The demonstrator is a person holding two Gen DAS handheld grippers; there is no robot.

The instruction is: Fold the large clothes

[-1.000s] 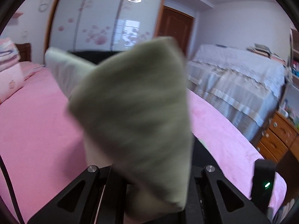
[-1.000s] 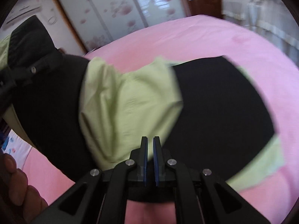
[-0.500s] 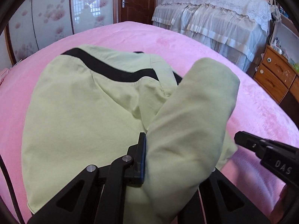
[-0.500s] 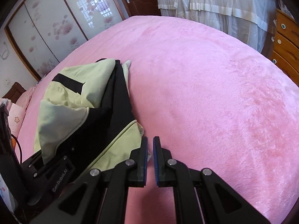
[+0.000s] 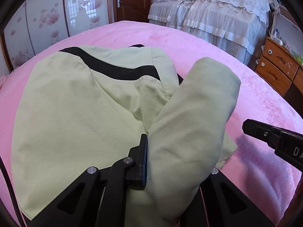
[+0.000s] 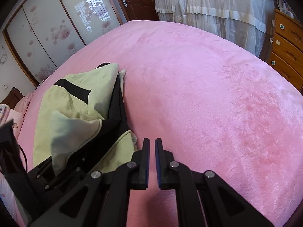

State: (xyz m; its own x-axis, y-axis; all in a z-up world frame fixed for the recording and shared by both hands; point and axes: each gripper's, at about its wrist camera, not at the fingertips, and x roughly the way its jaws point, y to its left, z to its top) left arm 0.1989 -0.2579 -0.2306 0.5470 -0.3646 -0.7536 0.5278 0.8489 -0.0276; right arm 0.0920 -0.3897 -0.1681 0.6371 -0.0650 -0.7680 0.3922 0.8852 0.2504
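The pink bed [image 6: 208, 94] lies bare and wide to the right of the green-and-black garment [image 5: 79, 117], running to a rounded far edge before the wardrobe doors [image 6: 47, 32] and a wooden dresser [image 6: 286, 43]. The left tongs [image 5: 151, 158] pinch a green fold of the garment, which rests on the bed directly ahead. The right tongs [image 6: 152, 162] are pressed nearly together, empty, just beside the garment's right edge.

A pink plush bedspread [image 6: 208, 94] is spread wide. Behind it, flowered sliding wardrobe doors [image 5: 47, 22] are seen, a brown wooden door [image 5: 132, 0], a lace-draped bed [image 5: 217, 9], and a wooden drawer chest [image 6: 287, 53].
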